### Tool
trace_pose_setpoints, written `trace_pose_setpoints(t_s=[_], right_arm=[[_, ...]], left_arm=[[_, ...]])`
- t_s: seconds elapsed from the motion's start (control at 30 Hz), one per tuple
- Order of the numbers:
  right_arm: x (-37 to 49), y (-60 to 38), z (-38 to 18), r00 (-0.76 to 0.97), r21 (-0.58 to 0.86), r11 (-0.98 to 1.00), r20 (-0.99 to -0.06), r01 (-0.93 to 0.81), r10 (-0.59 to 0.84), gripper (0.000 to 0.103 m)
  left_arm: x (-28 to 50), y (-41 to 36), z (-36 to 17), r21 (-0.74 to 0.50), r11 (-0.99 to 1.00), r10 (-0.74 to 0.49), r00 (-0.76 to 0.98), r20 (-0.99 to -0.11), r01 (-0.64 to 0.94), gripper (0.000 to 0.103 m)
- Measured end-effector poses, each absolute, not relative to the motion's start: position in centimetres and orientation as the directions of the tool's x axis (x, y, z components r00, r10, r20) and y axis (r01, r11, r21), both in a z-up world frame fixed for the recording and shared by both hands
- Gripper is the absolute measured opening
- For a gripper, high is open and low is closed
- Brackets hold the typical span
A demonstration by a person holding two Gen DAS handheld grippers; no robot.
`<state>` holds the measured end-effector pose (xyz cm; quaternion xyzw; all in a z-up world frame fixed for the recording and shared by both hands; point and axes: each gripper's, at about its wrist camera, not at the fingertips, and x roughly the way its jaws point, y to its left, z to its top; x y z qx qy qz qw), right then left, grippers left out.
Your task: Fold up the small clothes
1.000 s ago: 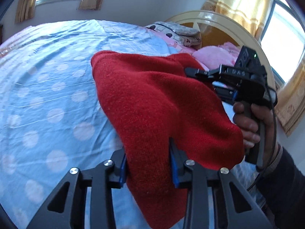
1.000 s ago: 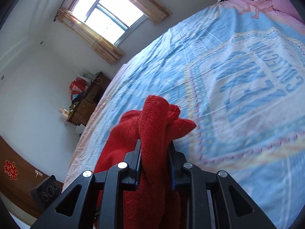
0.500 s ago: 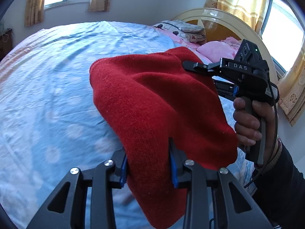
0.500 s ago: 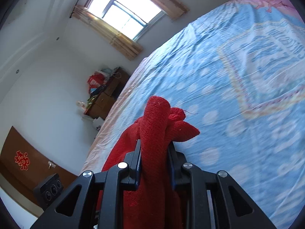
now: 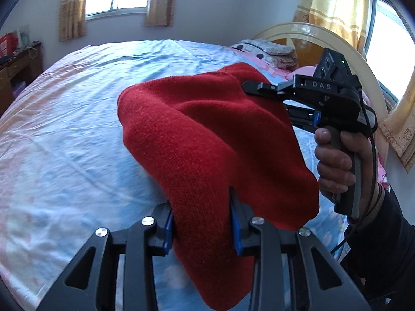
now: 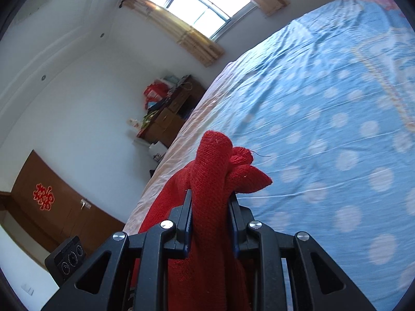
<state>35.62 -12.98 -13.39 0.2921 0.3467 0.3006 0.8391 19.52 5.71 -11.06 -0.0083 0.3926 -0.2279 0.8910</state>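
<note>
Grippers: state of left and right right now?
Left gripper: closed on the red knit garment.
Right gripper: closed on a bunched part of the same garment.

A wide stretch of blue dotted sheet lies bare across the bed's middle and foot, open to any pass. Pillows and a headboard block the head end, a cluttered dresser stands off the far edge, and the red knit hangs between both grippers.
</note>
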Motion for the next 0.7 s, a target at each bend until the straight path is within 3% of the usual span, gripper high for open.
trace_pose_setpoints(t_s=[0.7], right_arm=[[38.6,4.2,-14.2,0.394,0.691,0.581,-0.434,-0.431,0.810,0.023]], left_arm=[[16.6,16.8,-12.5,-0.192,0.964,-0.265,0.687,-0.677,0.182,0.036]])
